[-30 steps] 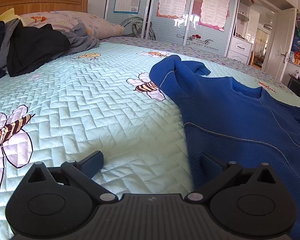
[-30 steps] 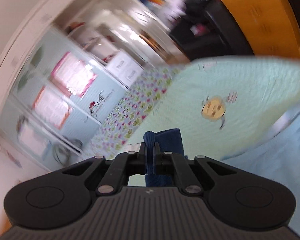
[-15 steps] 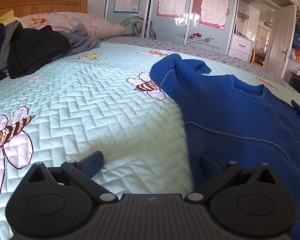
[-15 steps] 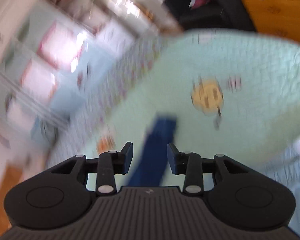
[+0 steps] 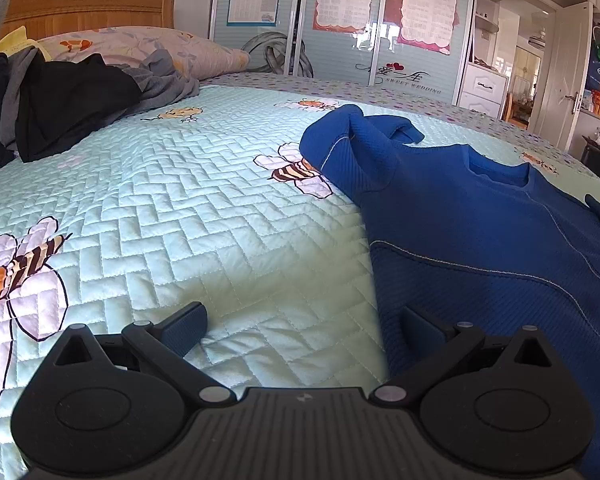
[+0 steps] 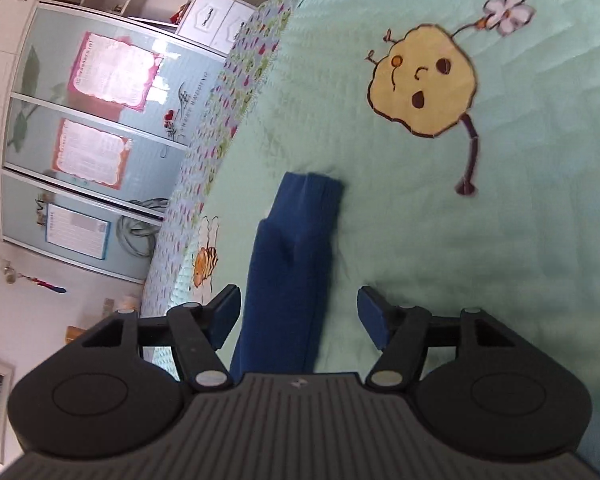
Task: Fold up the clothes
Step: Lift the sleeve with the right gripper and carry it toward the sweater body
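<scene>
A: How did the garment look?

B: The blue sweater [image 5: 480, 240] was a deep royal blue knit with thin pale seam lines. It lay mostly flat on the bed [image 5: 220, 220], neckline up, with one sleeve [image 5: 352, 140] bunched in a hump near a bee print [image 5: 296, 172] on the quilt.

A: And the other sleeve?

B: In the right wrist view the other sleeve [image 6: 296, 248] stretched out straight across the mint quilt [image 6: 480, 240], its cuff pointing away from the camera.

A: How much open room was there?

B: Plenty. To the left of the sweater the quilt was bare as far as a pile of dark clothes [image 5: 60, 104] by the pillow [image 5: 140, 46]. The far edge of the bed ran beside sliding wardrobe doors [image 5: 340, 20]. Right of the straight sleeve, only a yellow cartoon print [image 6: 424, 80] marked the quilt.

A: Where were the grippers?

B: The left gripper [image 5: 300, 326] had its fingers wide apart, straddling the sweater's side edge, one finger over the bare quilt, the other over the blue knit; nothing was pinched. The right gripper [image 6: 298, 316] was opening, the sleeve lying loose between its fingers, touching neither pad.
</scene>
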Demonstrator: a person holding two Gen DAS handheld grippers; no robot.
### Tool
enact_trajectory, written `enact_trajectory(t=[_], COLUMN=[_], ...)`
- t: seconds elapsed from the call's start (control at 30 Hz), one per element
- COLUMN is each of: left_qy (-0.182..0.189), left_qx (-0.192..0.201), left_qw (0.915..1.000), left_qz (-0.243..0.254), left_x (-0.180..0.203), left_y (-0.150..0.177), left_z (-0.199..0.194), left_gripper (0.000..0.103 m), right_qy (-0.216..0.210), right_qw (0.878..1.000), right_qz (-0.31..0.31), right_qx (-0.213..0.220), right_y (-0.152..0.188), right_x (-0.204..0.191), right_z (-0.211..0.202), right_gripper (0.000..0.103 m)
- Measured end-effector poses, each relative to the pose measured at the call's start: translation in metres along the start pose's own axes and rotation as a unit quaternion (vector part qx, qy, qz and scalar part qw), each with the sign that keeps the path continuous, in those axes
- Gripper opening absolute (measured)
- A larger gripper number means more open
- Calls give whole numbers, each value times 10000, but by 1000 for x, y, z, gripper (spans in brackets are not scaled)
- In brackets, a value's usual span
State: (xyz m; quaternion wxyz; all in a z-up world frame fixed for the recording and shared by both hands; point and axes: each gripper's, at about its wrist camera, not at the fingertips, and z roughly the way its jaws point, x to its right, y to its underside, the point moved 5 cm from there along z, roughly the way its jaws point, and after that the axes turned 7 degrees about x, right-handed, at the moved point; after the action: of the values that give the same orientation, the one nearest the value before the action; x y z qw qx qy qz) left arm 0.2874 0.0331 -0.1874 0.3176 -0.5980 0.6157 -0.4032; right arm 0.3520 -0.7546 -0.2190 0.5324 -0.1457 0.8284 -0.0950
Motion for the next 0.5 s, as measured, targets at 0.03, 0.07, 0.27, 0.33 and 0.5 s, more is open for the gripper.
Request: enact_trajectory(t=[0.03,0.07,0.27,0.33,0.5], left_qy=[5,6,10,11,30], left_qx=[2,3,4,2,7], left_qw=[10000,10000,10000,10000,10000], left_qz=[-8,-11,-22,-25,-56], left_x=[0,0,0,0,0], left_y=[0,0,0,0,0], left_z=[0,0,-1,-1,0], left_gripper=[103,103,103,103,103], right_qy=[-120,-191,-22,57,80], right_qw=[9999,9998,9987,9976,9847], right_qz=[7,31,-493,-666,-1586], right_qx=[49,109,156,189,720], right_y=[-3,-6,-4,3,19], right_x=[-1,-2,-20,-21,-56], right_z=[5,10,36,32,-30], right_gripper=[67,67,14,16,16])
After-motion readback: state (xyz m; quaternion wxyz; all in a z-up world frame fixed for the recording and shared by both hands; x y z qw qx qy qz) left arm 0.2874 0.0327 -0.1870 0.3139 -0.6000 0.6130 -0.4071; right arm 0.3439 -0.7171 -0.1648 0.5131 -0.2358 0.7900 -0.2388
